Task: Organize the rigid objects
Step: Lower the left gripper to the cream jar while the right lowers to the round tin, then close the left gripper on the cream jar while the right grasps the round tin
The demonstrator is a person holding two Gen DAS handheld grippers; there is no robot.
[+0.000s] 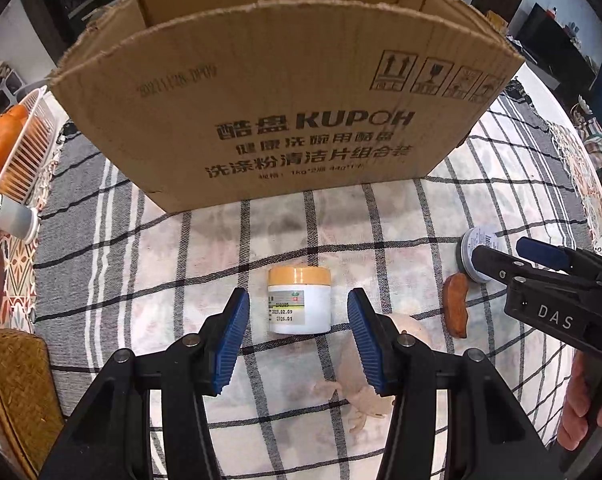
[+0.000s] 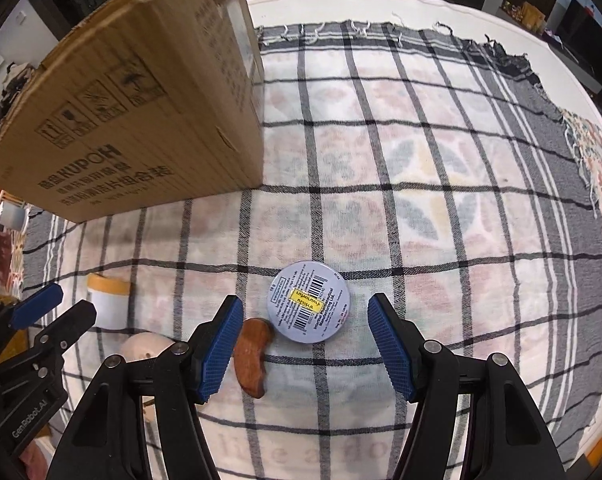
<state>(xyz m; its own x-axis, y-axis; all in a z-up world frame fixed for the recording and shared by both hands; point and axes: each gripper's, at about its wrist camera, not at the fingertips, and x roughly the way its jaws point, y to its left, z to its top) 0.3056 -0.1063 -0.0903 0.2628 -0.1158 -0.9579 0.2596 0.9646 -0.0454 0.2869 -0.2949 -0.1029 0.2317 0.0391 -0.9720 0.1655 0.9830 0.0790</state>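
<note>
A white jar with a yellow lid (image 1: 299, 305) stands on the checked cloth, just ahead of my open left gripper (image 1: 299, 338); it also shows in the right wrist view (image 2: 108, 300). A round tin with a barcode label (image 2: 310, 302) lies flat just ahead of my open right gripper (image 2: 305, 346); in the left wrist view the tin (image 1: 470, 254) is partly hidden by the right gripper (image 1: 509, 258). A brown wooden piece (image 2: 253, 356) lies beside the tin, near the right gripper's left finger. An open cardboard box (image 1: 285, 92) stands behind.
A pale doll-like figure (image 1: 365, 388) lies under the left gripper. A white basket of oranges (image 1: 13, 148) and a small grey cup (image 1: 15, 218) are at far left, a woven item (image 1: 17, 392) at lower left. The cloth's frayed edge (image 2: 381, 26) is beyond the tin.
</note>
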